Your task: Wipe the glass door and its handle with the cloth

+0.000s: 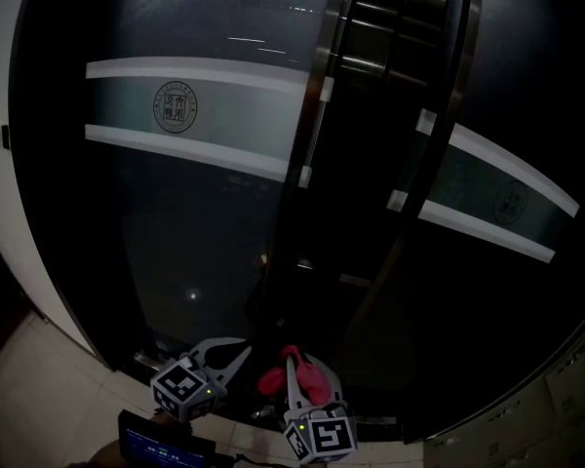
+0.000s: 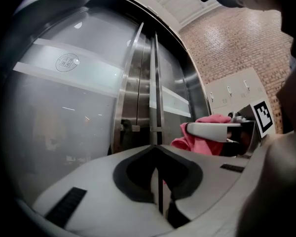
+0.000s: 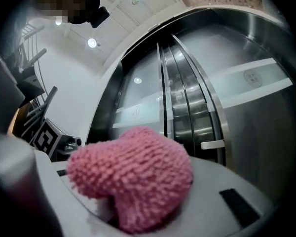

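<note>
Dark glass door (image 1: 205, 222) with frosted bands fills the view ahead, its upright metal handle (image 1: 315, 130) set at the door's inner edge. We carry the pink cloth (image 1: 271, 380) in the right gripper (image 1: 294, 364), whose jaws pinch it so that a fat wad sticks out in front, ready, we judge, to press flat on the pane. Our left gripper (image 1: 236, 351) hangs just beside it, jaws pressed together on nothing, probably spare for now. Both sit low by the door's bottom edge and apart from the glass, so wiping looks not yet begun. Nothing blocks the door. Lockers (image 2: 232, 90) and a brick wall (image 2: 237, 43) stand beyond its right edge.
</note>
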{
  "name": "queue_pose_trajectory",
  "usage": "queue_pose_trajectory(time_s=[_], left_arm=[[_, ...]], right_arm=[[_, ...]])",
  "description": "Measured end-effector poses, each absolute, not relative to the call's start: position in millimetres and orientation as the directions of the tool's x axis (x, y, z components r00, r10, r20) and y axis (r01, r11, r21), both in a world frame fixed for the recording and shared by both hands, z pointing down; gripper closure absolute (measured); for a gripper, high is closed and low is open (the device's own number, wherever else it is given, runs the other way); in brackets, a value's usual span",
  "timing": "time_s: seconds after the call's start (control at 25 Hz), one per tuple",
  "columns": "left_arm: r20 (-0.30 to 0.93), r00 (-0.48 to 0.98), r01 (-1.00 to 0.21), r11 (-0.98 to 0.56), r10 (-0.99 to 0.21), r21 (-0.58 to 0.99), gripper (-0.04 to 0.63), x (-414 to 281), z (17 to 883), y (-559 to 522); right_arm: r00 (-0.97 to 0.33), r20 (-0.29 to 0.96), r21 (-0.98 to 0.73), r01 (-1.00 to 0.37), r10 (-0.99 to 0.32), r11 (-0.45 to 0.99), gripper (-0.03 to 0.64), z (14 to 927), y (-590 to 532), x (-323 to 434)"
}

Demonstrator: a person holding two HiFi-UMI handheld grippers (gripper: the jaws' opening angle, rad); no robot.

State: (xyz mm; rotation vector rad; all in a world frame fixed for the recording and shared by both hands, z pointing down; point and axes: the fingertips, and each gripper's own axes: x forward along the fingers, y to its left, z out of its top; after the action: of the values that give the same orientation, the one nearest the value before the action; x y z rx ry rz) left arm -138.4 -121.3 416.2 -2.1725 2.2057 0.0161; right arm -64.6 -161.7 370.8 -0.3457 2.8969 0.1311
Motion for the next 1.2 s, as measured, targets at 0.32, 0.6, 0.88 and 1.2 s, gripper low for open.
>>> queue_pose_trajectory(time_s=[0.32, 0.6, 0.88, 1.2], left_arm=[[-0.03, 0.04, -0.999, -0.039, -0.999, -0.021, 0.586, -82, 420, -145], [-0.021, 0.02, -1.0, -0.02, -1.0, -0.015, 0.586, -67, 411, -149], [-0.01, 0.016, -0.999, -0.015, -1.0, -0.041, 0.586, -71, 419, -150], [-0.015, 0.004, -1.0, -0.004, -1.0, -0.014, 0.586, -72, 415, -146]], right_arm=[[-0.963, -0.217, 0.102, -0.182, -0.157, 0.978, 0.568, 371, -157, -31], [-0.966, -0.222, 0.094, -0.157, -0.133, 0.983, 0.568, 372, -157, -23], [-0.961, -0.237, 0.095, -0.167, -0.141, 0.981, 0.568, 374, -159, -22], [-0.961, -0.237, 0.088, -0.171, -0.146, 0.981, 0.568, 376, -158, -22]])
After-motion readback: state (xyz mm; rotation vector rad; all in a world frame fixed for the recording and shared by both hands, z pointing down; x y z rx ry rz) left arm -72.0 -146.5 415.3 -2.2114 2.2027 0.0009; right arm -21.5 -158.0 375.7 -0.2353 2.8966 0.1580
